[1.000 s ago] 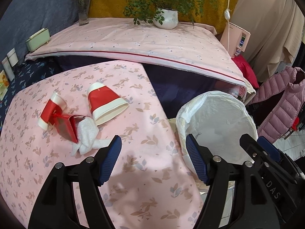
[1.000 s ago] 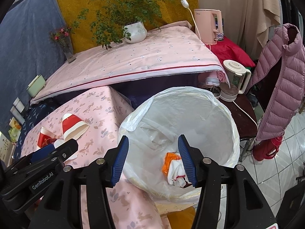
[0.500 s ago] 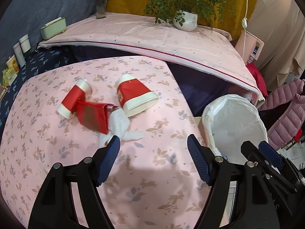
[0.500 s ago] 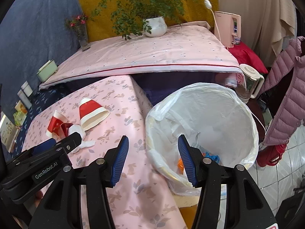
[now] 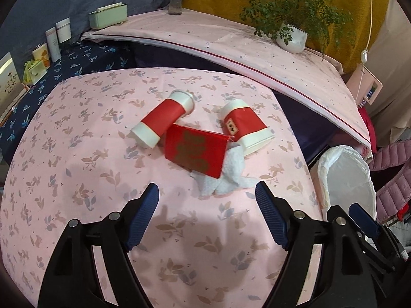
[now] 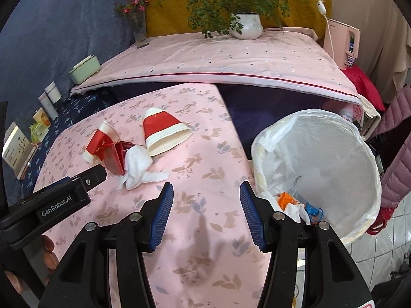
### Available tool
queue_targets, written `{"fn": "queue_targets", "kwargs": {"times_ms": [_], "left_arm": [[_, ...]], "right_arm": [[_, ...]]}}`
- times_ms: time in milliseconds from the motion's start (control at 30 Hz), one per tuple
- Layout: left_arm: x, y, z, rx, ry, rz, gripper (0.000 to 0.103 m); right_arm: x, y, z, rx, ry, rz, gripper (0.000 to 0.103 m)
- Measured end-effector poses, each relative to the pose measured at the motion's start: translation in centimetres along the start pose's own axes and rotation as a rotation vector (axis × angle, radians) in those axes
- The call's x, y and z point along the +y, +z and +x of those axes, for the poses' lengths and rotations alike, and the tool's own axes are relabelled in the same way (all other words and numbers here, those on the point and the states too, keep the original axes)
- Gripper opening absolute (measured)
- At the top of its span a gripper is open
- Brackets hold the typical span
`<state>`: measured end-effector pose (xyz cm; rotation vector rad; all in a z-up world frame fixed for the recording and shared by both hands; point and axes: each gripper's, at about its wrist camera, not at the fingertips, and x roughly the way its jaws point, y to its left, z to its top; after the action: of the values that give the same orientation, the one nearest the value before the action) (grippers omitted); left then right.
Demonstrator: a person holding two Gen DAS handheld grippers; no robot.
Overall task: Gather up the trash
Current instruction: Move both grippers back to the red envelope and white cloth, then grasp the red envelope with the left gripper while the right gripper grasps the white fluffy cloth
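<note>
On the pink floral table [image 5: 77, 169] lie two red-and-white paper cups, one on the left [image 5: 163, 122] and one on the right [image 5: 246, 125], a red box [image 5: 196, 151] and a crumpled white tissue [image 5: 228, 177]. My left gripper [image 5: 206, 215] is open and empty, just short of the tissue. My right gripper [image 6: 204, 213] is open and empty over the table's right edge, beside the trash bin [image 6: 341, 159] lined with a white bag. The same trash shows in the right wrist view: cup [image 6: 164, 133], box [image 6: 115, 157], tissue [image 6: 137, 166].
The bin [image 5: 346, 179] stands off the table's right edge and holds orange, white and blue scraps [image 6: 295, 205]. Behind is a higher pink-covered surface [image 5: 231, 43] with a potted plant [image 5: 292, 38], a vase and a green box [image 5: 108, 16]. A pink jacket [image 6: 395, 154] hangs at right.
Both grippers have swung left, away from the bin and toward the trash on the table. The left gripper now faces the tissue and box closely. Both stay open.
</note>
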<state>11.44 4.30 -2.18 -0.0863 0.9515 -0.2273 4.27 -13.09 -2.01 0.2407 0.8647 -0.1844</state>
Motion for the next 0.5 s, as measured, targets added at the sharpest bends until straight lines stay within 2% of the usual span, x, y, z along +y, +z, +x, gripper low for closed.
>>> {"fn": "queue_targets", "kwargs": {"times_ms": [333,500], "left_arm": [[5.5,1.0,0.5,0.004,0.026,-0.094,0.074],[7.4,1.4,1.1,0.013,0.032,-0.132,0.074]], "right_arm": [[4.8,0.6,4.1,0.052,0.054,-0.066,0.053],[6.3,1.4,6.5,0.081,0.083,-0.061,0.053]]}}
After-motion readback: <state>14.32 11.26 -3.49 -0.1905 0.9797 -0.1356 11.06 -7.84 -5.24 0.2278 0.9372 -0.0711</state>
